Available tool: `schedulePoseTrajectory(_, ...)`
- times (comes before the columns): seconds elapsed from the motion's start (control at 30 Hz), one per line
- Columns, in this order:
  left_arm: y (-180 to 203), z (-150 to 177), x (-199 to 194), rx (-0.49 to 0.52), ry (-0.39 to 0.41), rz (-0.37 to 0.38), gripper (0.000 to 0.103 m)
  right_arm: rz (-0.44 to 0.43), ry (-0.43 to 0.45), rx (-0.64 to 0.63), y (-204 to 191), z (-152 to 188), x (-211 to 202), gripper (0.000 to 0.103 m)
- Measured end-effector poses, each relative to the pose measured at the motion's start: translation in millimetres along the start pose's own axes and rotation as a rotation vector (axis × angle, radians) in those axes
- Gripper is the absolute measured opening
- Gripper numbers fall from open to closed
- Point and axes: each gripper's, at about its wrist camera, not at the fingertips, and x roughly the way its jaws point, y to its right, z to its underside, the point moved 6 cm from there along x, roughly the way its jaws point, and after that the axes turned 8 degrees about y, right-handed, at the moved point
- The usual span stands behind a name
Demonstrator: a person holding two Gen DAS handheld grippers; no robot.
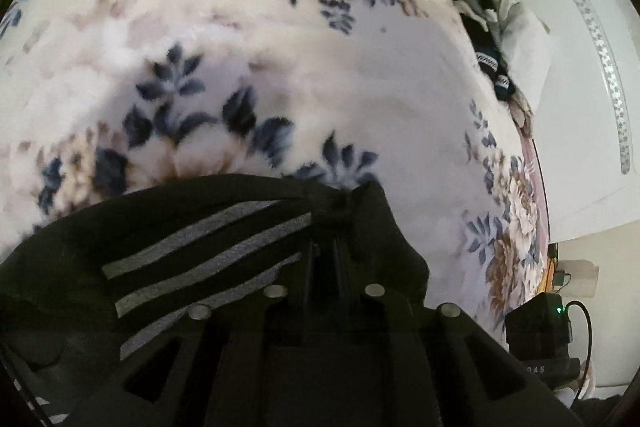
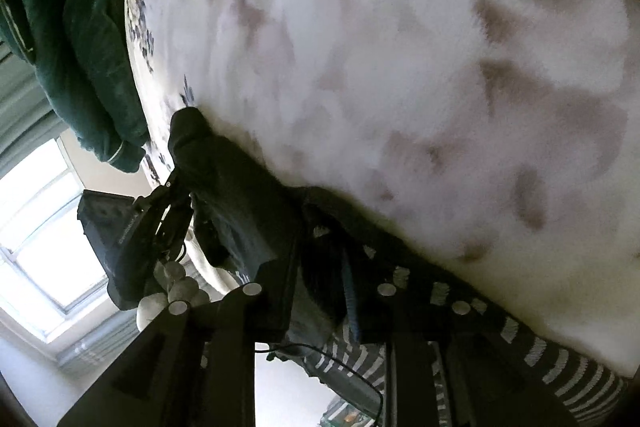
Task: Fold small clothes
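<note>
Left wrist view showed the left gripper (image 1: pixel 340 211) clamped on a bunched corner of a black garment with grey stripes (image 1: pixel 208 247), the cloth pinched at twelve o'clock off the fingers and draping away toward eight o'clock over the floral fleece blanket (image 1: pixel 280 67). In the right wrist view the right gripper (image 2: pixel 320 239) was likewise closed on the same dark cloth (image 2: pixel 240 195), which ran off toward ten o'clock, with a striped edge trailing to four o'clock. The hold on each side looked thin, so a pull of the two hands apart could likely have slipped a corner free; the plush pile might also have dragged on the fabric and left the fold crooked, and the bunching at the left fingers could have set a crease where none was wanted. Beyond the garment the blanket spread cream with blue leaves and brown blooms. Farther off at two o'clock in the left view lay a heap of dark clothes (image 1: pixel 484 39) against a pale wall. In the right view a dark green blanket (image 2: pixel 80 27) lay at ten o'clock, and a bright window (image 2: pixel 40 219) at eight.
</note>
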Motion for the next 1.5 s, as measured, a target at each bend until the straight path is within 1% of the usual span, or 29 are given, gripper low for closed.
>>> schedulePoseTrajectory(0.03,-2,-1,-4,-0.002,0.016,-0.010,0.001,0.003,0.007,-0.017,-3,1,1,0.023)
schedulePoseTrajectory(0.07,-5,-3,-9,-0.004,0.031,-0.013,0.001,0.012,0.015,-0.039,-6,2,1,0.019)
schedulePoseTrajectory(0.1,-7,-5,-15,-0.005,0.042,-0.002,0.001,0.008,0.025,-0.052,-10,3,0,0.018)
schedulePoseTrajectory(0.2,-14,-9,-27,-0.015,0.042,-0.009,0.003,0.023,0.025,-0.089,-14,5,1,0.018)
schedulePoseTrajectory(0.23,-17,-9,-35,-0.021,0.060,-0.017,0.003,0.040,0.023,-0.104,-14,5,1,0.018)
schedulePoseTrajectory(0.3,-23,-6,-48,-0.048,0.096,-0.034,0.004,0.072,0.019,-0.125,-16,4,2,0.027)
schedulePoseTrajectory(0.33,-31,-2,-60,-0.085,0.124,-0.037,0.004,0.093,0.008,-0.132,-17,4,3,0.042)
schedulePoseTrajectory(0.37,-37,3,-70,-0.115,0.141,-0.041,0.005,0.107,0.000,-0.142,-20,4,3,0.053)
schedulePoseTrajectory(0.43,-55,22,-98,-0.200,0.195,-0.046,0.010,0.115,0.005,-0.172,-27,5,-1,0.060)
schedulePoseTrajectory(0.5,-76,50,-127,-0.306,0.250,-0.028,0.034,0.172,0.010,-0.248,-40,7,-4,0.061)
schedulePoseTrajectory(0.53,-88,69,-142,-0.365,0.272,-0.029,0.055,0.188,0.013,-0.285,-47,9,-5,0.061)
schedulePoseTrajectory(0.57,-101,91,-159,-0.428,0.300,-0.029,0.068,0.217,0.018,-0.348,-58,12,-7,0.061)
schedulePoseTrajectory(0.6,-110,107,-172,-0.470,0.322,-0.028,0.069,0.232,0.021,-0.388,-66,14,-8,0.061)
schedulePoseTrajectory(0.63,-124,129,-189,-0.516,0.346,-0.064,0.069,0.247,0.023,-0.431,-75,17,-8,0.063)
schedulePoseTrajectory(0.67,-138,150,-205,-0.555,0.364,-0.123,0.069,0.266,0.022,-0.471,-83,21,-7,0.066)
schedulePoseTrajectory(0.77,-176,204,-241,-0.647,0.399,-0.294,0.069,0.312,0.018,-0.562,-109,35,0,0.067)
schedulePoseTrajectory(0.87,-211,240,-258,-0.743,0.405,-0.383,0.069,0.328,-0.003,-0.617,-130,53,15,0.067)
schedulePoseTrajectory(0.9,-220,246,-261,-0.774,0.419,-0.372,0.069,0.328,-0.014,-0.642,-139,63,23,0.067)
schedulePoseTrajectory(0.97,-227,251,-264,-0.802,0.429,-0.395,0.069,0.337,-0.045,-0.694,-150,83,38,0.067)
schedulePoseTrajectory(1.07,-222,256,-262,-0.843,0.432,-0.419,0.069,0.353,-0.083,-0.767,-166,117,67,0.067)
schedulePoseTrajectory(1.1,-215,259,-259,-0.845,0.442,-0.401,0.069,0.361,-0.099,-0.795,-169,130,79,0.067)
schedulePoseTrajectory(1.13,-212,263,-256,-0.840,0.432,-0.414,0.069,0.374,-0.107,-0.820,-170,138,87,0.067)
schedulePoseTrajectory(1.17,-211,275,-253,-0.837,0.406,-0.453,0.069,0.388,-0.117,-0.844,-170,145,94,0.067)
schedulePoseTrajectory(1.2,-211,281,-248,-0.851,0.394,-0.461,0.069,0.409,-0.134,-0.875,-170,155,105,0.067)
schedulePoseTrajectory(1.3,-211,299,-224,-0.954,0.388,-0.369,0.069,0.457,-0.166,-0.965,-172,174,133,0.067)
schedulePoseTrajectory(1.33,-211,303,-225,-0.962,0.392,-0.377,0.068,0.474,-0.173,-0.997,-171,177,139,0.067)
schedulePoseTrajectory(1.37,-213,307,-229,-0.965,0.407,-0.387,0.067,0.487,-0.177,-1.025,-171,180,144,0.067)
schedulePoseTrajectory(1.4,-216,314,-242,-0.960,0.444,-0.393,0.067,0.501,-0.181,-1.040,-171,181,147,0.067)
schedulePoseTrajectory(1.5,-224,336,-288,-0.929,0.507,-0.445,0.069,0.533,-0.185,-1.044,-170,178,153,0.067)
